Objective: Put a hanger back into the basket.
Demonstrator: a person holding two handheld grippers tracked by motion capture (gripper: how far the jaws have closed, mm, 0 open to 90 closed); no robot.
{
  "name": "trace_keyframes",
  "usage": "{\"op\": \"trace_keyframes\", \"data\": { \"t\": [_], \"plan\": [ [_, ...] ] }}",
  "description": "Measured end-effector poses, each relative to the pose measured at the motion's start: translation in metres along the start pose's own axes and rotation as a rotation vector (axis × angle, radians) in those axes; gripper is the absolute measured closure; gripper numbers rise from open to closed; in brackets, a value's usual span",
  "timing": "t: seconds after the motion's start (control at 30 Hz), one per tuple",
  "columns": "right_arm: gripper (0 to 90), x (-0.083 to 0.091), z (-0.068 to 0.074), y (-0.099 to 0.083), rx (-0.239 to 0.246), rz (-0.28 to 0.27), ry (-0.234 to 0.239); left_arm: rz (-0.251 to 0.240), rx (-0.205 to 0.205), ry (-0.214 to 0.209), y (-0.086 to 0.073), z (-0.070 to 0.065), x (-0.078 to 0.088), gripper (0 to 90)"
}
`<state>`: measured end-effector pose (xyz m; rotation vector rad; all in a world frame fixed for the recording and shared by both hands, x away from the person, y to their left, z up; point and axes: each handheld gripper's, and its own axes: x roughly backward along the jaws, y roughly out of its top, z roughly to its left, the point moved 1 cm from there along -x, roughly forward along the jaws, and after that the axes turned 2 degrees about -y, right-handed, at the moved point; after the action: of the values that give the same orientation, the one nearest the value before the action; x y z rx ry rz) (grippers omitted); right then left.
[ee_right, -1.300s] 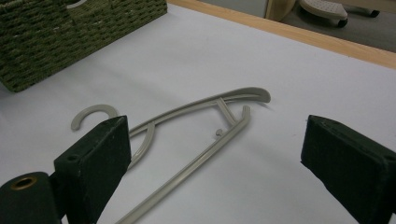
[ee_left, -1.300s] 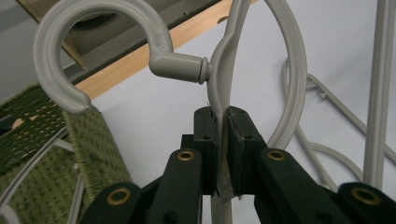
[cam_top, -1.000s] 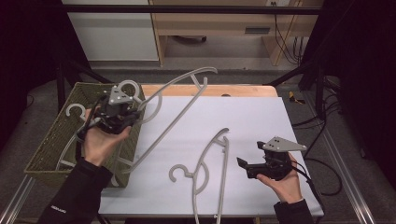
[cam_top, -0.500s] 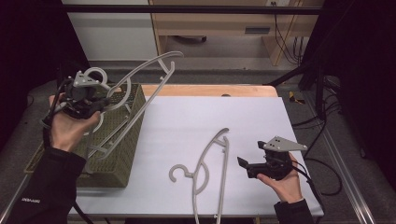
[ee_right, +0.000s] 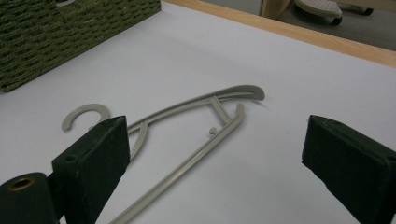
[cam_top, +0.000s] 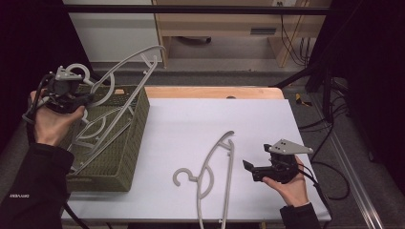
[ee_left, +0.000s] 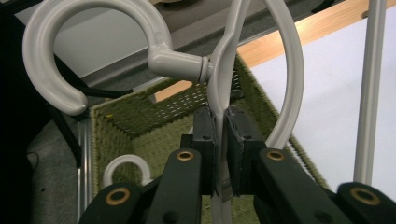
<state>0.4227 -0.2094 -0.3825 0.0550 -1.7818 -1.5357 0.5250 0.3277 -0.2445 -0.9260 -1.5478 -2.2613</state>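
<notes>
Clamping grey hanger (ee_left: 219,100), left jaws shut.

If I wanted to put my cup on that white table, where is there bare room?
The white tabletop is bare between the green woven basket and the grey hanger lying flat, and across the far half up to the wooden edge. It is crowded near the right gripper and inside the basket.
</notes>
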Motion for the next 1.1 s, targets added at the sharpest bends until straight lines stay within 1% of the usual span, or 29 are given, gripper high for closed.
{"op": "trace_keyframes", "data": {
  "t": [0.1,0.13,0.17,0.23,0.4,0.47,0.53,0.63,0.67,0.77,0.93,0.97,1.1],
  "plan": [
    [8.3,0.000,0.000,0.000,0.002,-0.002,0.000,0.025,-0.004,0.020,-0.002,0.009,-0.005,82.6],
    [8.3,0.001,0.000,0.000,-0.005,0.001,0.002,0.029,-0.008,0.024,-0.002,0.011,-0.006,82.7],
    [8.4,0.001,0.000,0.000,-0.003,0.000,-0.002,0.038,-0.017,0.031,-0.002,0.012,-0.008,82.7],
    [8.4,0.001,-0.001,0.000,0.000,-0.004,0.000,0.050,-0.023,0.037,-0.004,0.015,-0.011,82.7],
    [8.4,0.001,-0.002,-0.001,-0.008,-0.002,-0.003,0.063,-0.023,0.049,-0.011,0.022,-0.020,82.6],
    [8.4,0.001,-0.003,-0.001,-0.009,0.000,-0.004,0.073,-0.022,0.056,-0.015,0.026,-0.022,82.6],
    [8.4,0.000,-0.003,-0.001,-0.006,0.002,-0.004,0.073,-0.021,0.068,-0.019,0.030,-0.025,82.6],
    [8.4,0.000,-0.003,-0.002,-0.007,0.004,-0.003,0.081,-0.017,0.073,-0.025,0.037,-0.027,82.6],
    [8.4,0.000,-0.002,-0.002,-0.011,0.006,-0.003,0.084,-0.009,0.068,-0.028,0.039,-0.029,82.6],
    [8.4,-0.001,-0.002,-0.002,-0.011,0.007,-0.002,0.099,-0.017,0.081,-0.034,0.044,-0.031,82.6],
    [8.4,-0.002,-0.002,-0.002,-0.010,0.009,-0.005,0.117,-0.015,0.080,-0.044,0.051,-0.036,82.6],
    [8.4,-0.002,-0.003,-0.002,-0.008,0.009,-0.006,0.121,-0.024,0.091,-0.046,0.053,-0.037,82.6],
    [8.4,-0.003,-0.002,-0.003,-0.009,0.016,-0.006,0.126,-0.024,0.103,-0.052,0.057,-0.039,82.6]
  ]
}}
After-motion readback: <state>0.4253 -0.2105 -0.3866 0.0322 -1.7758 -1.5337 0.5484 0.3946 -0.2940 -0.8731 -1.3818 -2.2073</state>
